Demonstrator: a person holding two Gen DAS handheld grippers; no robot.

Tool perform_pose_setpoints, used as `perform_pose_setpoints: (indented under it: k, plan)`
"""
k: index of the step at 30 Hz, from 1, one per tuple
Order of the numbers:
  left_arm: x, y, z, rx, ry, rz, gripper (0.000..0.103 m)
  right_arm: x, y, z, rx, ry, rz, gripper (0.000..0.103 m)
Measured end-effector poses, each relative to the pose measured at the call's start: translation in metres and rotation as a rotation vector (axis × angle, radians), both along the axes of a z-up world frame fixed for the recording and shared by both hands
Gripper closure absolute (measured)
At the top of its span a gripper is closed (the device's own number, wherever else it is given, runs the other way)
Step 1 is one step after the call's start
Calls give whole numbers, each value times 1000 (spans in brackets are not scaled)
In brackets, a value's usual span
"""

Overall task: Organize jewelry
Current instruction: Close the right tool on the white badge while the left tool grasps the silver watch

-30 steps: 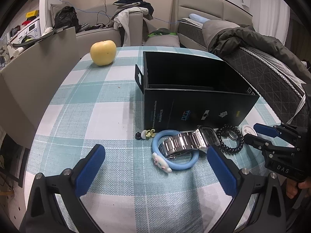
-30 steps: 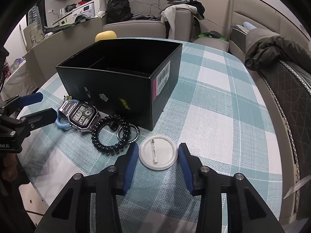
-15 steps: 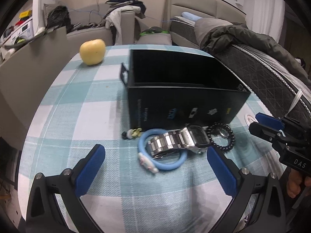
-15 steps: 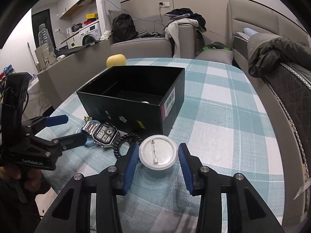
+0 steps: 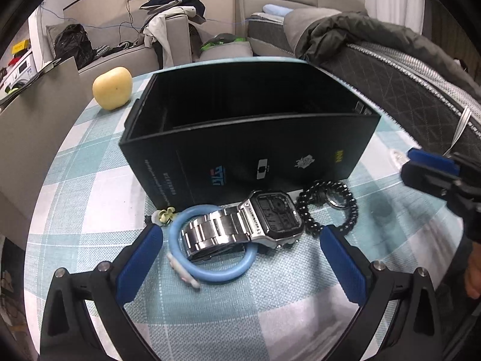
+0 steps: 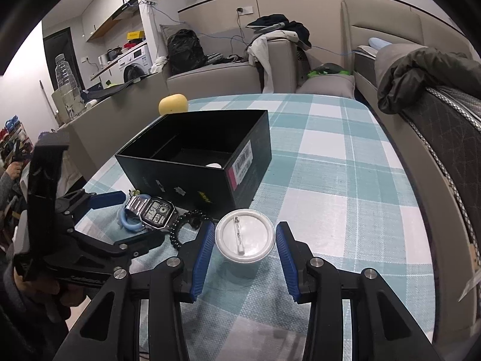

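Right claw (image 6: 245, 251) grips white pin badge (image 6: 244, 234), pin side up, pin running lengthwise; left claw (image 5: 240, 257) open.

One black box (image 6: 192, 165), one steel digital watch (image 5: 255, 219), one blue ring bracelet (image 5: 210, 273), one black beaded bracelet (image 5: 345, 210) — plus one pin badge (image 6: 245, 234), one yellow apple (image 5: 112, 87).

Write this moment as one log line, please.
right claw: holds badge, lifted | left claw: open, over watch | box: open
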State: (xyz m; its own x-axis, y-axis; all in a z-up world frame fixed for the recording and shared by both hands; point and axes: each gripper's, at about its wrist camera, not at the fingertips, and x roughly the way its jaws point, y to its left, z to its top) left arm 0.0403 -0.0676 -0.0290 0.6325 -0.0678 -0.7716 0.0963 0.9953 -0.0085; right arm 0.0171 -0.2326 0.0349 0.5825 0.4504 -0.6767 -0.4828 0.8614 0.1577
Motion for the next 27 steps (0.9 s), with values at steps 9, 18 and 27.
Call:
perform_pose_setpoints:
  k: [9, 18, 27]
  plan:
    - [4, 0, -1, 25, 14, 22, 12, 1, -4, 2, 9, 6, -2, 62]
    - [-6, -2, -2, 32, -11, 7, 21, -1, -2, 1, 3, 3, 5, 62]
    - [-16, 1, 8, 28, -74, -5, 29, -1, 1, 0, 0, 4, 9, 62]
